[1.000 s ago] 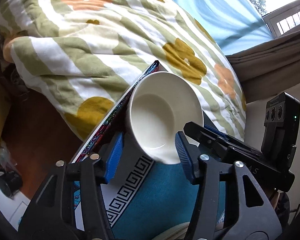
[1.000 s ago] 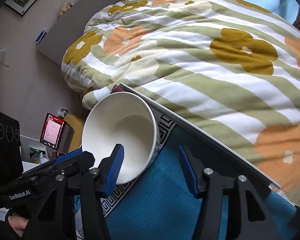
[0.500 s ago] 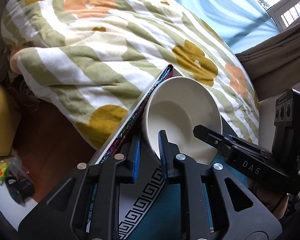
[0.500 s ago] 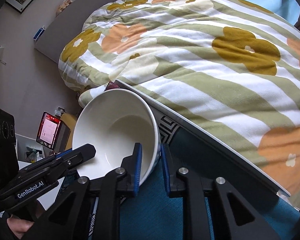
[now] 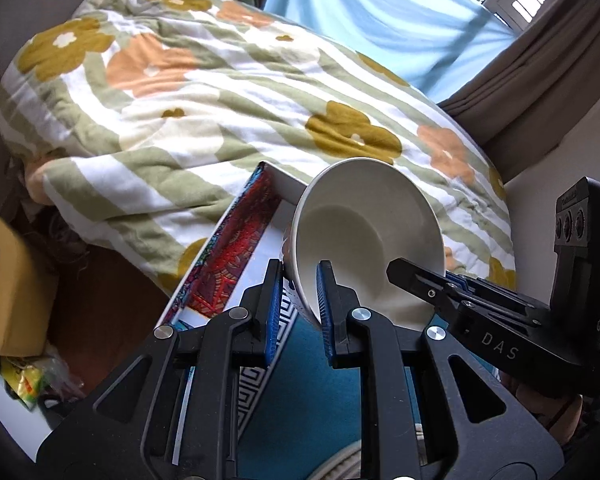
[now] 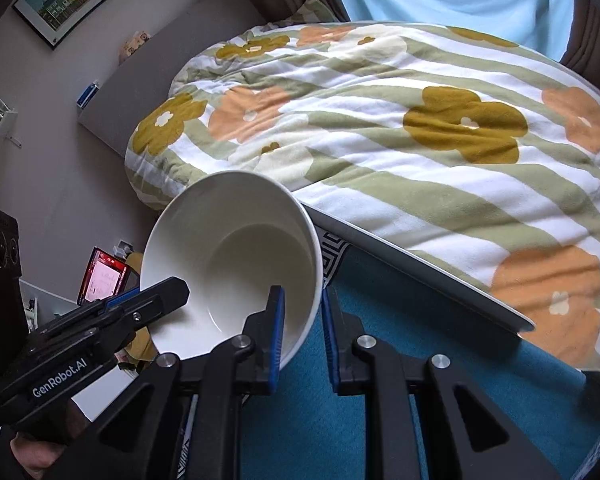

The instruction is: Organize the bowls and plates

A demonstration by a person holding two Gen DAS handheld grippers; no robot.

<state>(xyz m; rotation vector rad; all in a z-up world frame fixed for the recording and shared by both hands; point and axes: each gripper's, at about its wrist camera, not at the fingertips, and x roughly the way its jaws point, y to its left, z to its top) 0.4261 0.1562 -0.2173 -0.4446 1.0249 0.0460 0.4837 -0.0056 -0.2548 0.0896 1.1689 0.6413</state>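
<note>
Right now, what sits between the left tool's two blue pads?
The white bowl's rim wall. In the left wrist view the left tool pinches it, one pad inside the bowl, one outside.

Bed (image 6: 380, 128), filling the far half of the scene, covered by a rumpled duvet (image 5: 220, 120) with green and white stripes and mustard and orange flowers. Against its near edge lies a flat white-rimmed board (image 6: 420, 268) bearing a teal cloth (image 6: 380, 380) with a black-and-white key-pattern border (image 5: 256, 380).
</note>
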